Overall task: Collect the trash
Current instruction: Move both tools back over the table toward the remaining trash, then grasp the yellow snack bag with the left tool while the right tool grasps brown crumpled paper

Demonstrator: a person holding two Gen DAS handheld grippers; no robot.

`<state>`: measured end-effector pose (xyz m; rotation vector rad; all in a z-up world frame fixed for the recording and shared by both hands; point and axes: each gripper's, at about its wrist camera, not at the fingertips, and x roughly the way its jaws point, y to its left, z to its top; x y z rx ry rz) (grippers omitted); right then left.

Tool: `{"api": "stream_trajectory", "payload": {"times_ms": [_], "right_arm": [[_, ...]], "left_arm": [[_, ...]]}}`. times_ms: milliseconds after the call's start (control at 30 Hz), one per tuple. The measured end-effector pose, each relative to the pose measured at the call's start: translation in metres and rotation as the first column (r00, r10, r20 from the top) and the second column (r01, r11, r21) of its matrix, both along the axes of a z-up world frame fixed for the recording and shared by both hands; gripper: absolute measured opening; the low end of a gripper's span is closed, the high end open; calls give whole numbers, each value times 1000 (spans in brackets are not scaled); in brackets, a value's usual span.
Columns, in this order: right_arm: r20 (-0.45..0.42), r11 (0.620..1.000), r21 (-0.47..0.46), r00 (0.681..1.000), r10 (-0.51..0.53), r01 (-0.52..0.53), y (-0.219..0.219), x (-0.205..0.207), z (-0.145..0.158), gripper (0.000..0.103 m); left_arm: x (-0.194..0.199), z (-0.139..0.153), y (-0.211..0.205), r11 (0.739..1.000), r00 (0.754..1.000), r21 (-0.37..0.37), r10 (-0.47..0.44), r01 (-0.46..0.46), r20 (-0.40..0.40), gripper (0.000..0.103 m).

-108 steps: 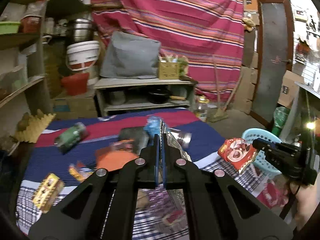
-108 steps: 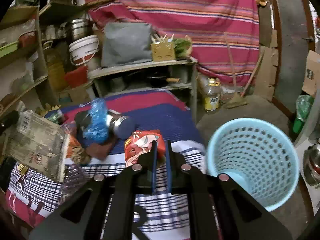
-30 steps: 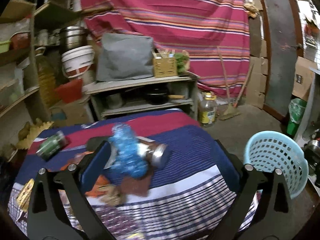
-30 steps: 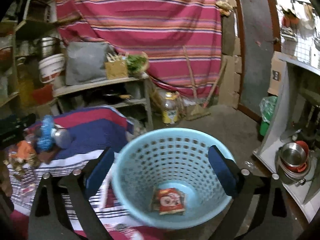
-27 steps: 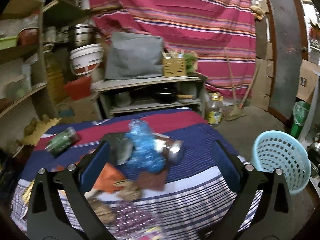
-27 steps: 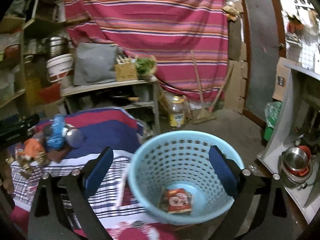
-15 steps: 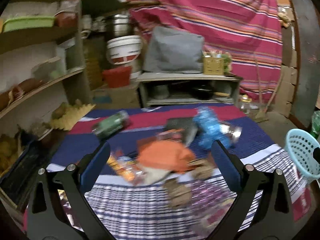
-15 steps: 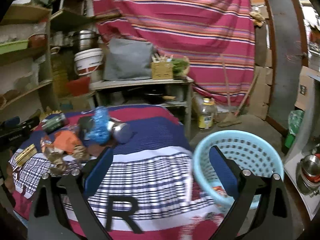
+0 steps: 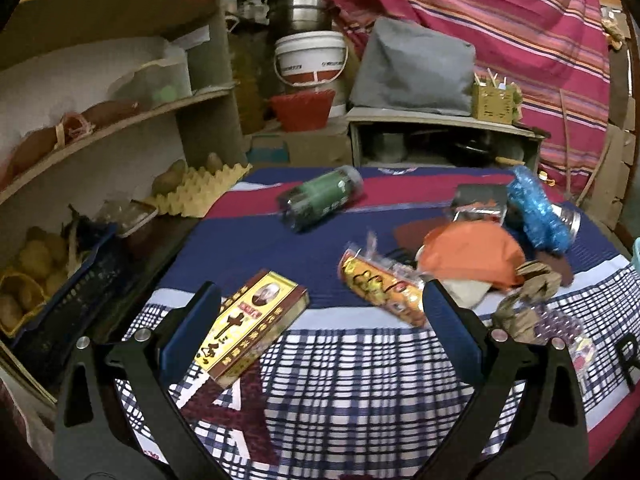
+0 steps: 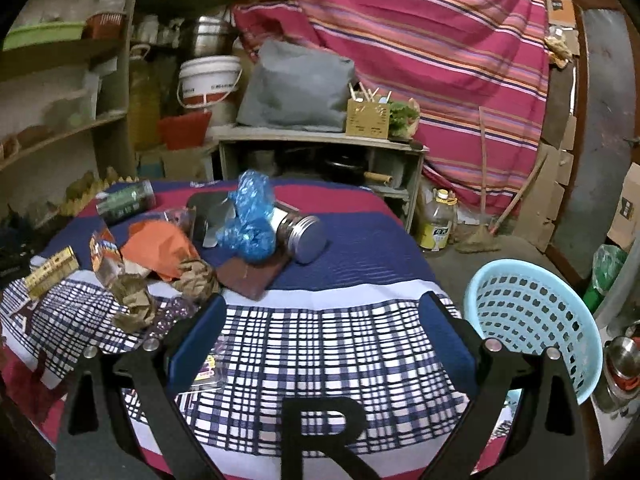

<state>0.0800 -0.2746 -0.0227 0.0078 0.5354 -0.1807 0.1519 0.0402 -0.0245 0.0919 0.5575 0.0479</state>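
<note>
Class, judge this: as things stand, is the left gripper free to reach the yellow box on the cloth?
Probably yes: the left gripper is open, the yellow box lies just ahead, uncovered.

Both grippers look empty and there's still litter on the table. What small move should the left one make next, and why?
Probably ease the left gripper forward and down over the yellow box. Its jaws stand wide open and empty, and the box lies flat on the cloth just inside the left finger, apart from the other litter. The blue basket waits off the table's right edge.
</note>
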Motion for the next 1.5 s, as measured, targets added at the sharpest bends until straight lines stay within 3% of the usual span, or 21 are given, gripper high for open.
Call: {"api": "stream_trajectory", "payload": {"times_ms": [300, 567, 667, 733, 867, 933, 1033, 1300, 1500], "right_arm": [[-46, 1000, 12, 999, 5, -4, 13, 17, -15, 95], [-82, 999, 39, 997, -6, 10, 10, 24, -25, 95], [-91, 999, 42, 996, -16, 20, 7, 26, -27, 95], [-100, 998, 49, 995, -21, 26, 5, 28, -29, 95], [-107, 998, 57, 994, -22, 28, 4, 33, -30, 95], [-106, 998, 51, 994, -15, 21, 7, 35, -30, 95], [-106, 999, 38, 994, 5, -1, 16, 41, -30, 95], [-128, 997, 3, 989, 80, -80, 50, 69, -31, 95], [-161, 994, -10, 981, 105, -109, 71, 90, -33, 95]], "left_arm": [[19, -23, 3, 1000, 997, -26, -17, 15, -69, 97], [42, -42, -37, 997, 989, -11, -76, 76, -129, 97], [51, -48, -45, 996, 982, -4, -94, 95, -164, 84], [58, -52, -47, 995, 975, -12, -103, 103, -198, 68], [66, -54, -42, 992, 967, -61, -121, 111, -222, 48], [67, -53, -40, 990, 965, -74, -133, 119, -225, 31], [65, -52, -37, 992, 967, -51, -128, 119, -219, 20], [55, -46, -17, 994, 974, -20, -109, 107, -198, 14], [49, -46, 5, 995, 975, -41, -101, 95, -196, 11]]}}
